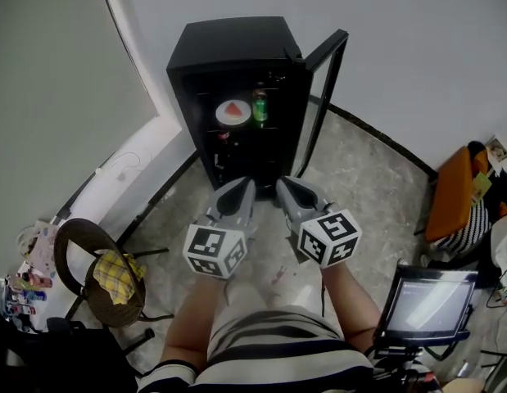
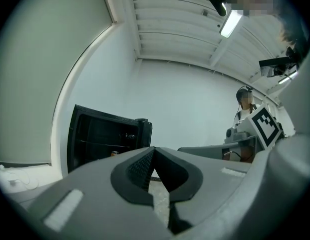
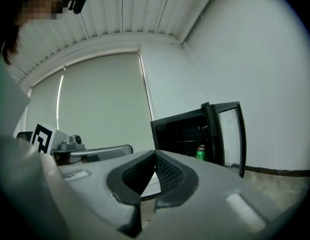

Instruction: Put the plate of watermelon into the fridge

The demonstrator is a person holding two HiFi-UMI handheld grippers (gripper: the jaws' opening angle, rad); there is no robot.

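Jaws pressed together on nothing, the left gripper (image 1: 243,185) and right gripper (image 1: 286,184) hang side by side at six o'clock of the open fridge (image 1: 228,46), their load apparently delivered. The plate of watermelon (image 1: 233,111) sits on an upper shelf inside, with a green can (image 1: 260,107) just beside it at three o'clock. The door (image 1: 327,80) stands open.
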